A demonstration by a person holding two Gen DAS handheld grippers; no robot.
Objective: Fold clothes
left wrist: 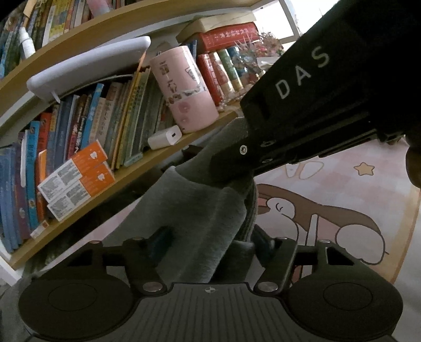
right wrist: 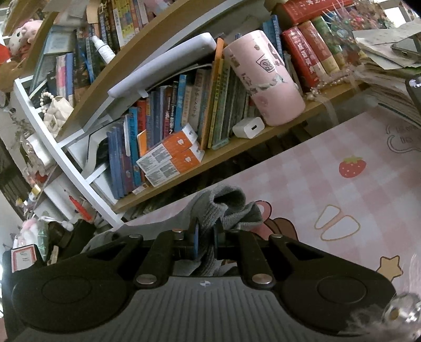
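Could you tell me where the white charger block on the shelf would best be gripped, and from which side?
Grip the white charger block across its two flat broad faces, coming from the front, open edge of the shelf. It is a compact cube standing beside the pink canister, with books close behind, so only the port-facing front looks free. The canister leaves little clearance on that side.

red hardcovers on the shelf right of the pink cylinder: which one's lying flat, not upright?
The wide red book with gold lettering lies flat across the tops of the upright red volume and its neighbours, with a pale book stacked on it. The rest stand spine-out.
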